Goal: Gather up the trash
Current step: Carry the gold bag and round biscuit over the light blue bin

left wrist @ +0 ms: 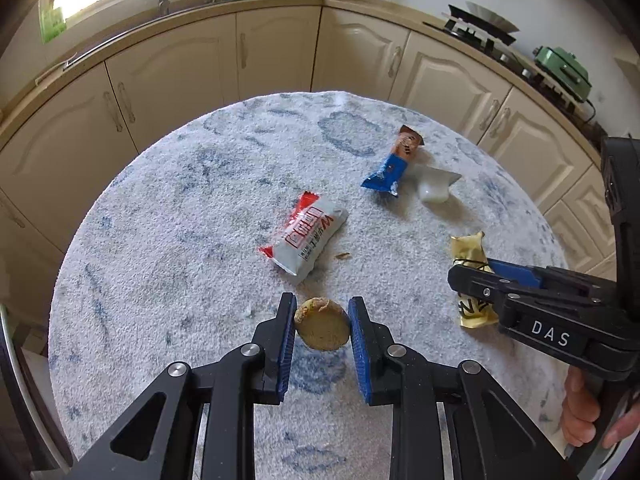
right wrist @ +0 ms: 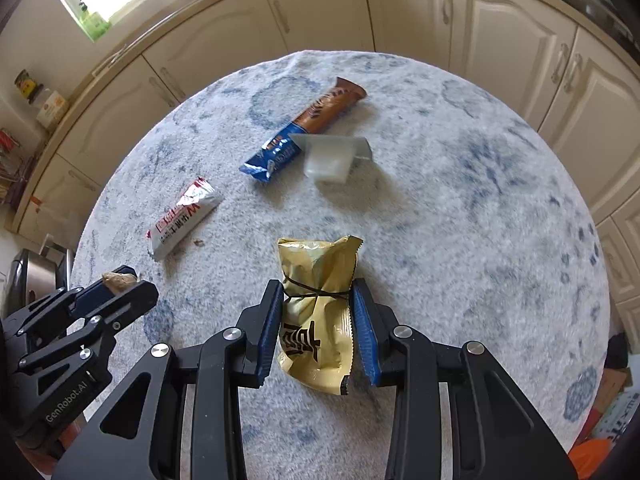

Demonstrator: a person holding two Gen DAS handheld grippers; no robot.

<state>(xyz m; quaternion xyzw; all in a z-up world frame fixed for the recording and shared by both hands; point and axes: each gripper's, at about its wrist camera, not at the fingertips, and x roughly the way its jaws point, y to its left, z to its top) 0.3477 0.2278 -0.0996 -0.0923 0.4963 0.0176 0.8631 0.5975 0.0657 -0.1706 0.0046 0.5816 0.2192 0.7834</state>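
A round, half-eaten biscuit (left wrist: pixel 322 328) sits pinched between the blue pads of the left gripper (left wrist: pixel 322 330), jaws drawn in narrow on its two sides; from the right wrist view the same piece pokes out at the tips of that gripper (right wrist: pixel 120 282), seemingly clear of the cloth, though I cannot tell for certain. The right gripper (right wrist: pixel 318 312) is closed on a crumpled gold wrapper (right wrist: pixel 316 320) with black lettering, its pads pressing the wrapper's sides about midway along, the top end puffed out beyond the fingertips.

The rest of the trash lies on the round table under a fuzzy white-and-blue cloth (left wrist: pixel 180 260). A white and red snack packet (left wrist: pixel 306 236) lies near the middle, just past the biscuit, with a small crumb (left wrist: pixel 343 256) beside it. Farther back, a long blue and brown wrapper (left wrist: pixel 394 164) lies with its blue end toward me, and a small clear plastic cup (left wrist: pixel 434 186) rests against its side, tipped over.

A person's fingers (left wrist: pixel 580 412) wrap the right gripper's handle at the table's edge. Cream kitchen cabinets (left wrist: pixel 276 52) curve around behind the table.
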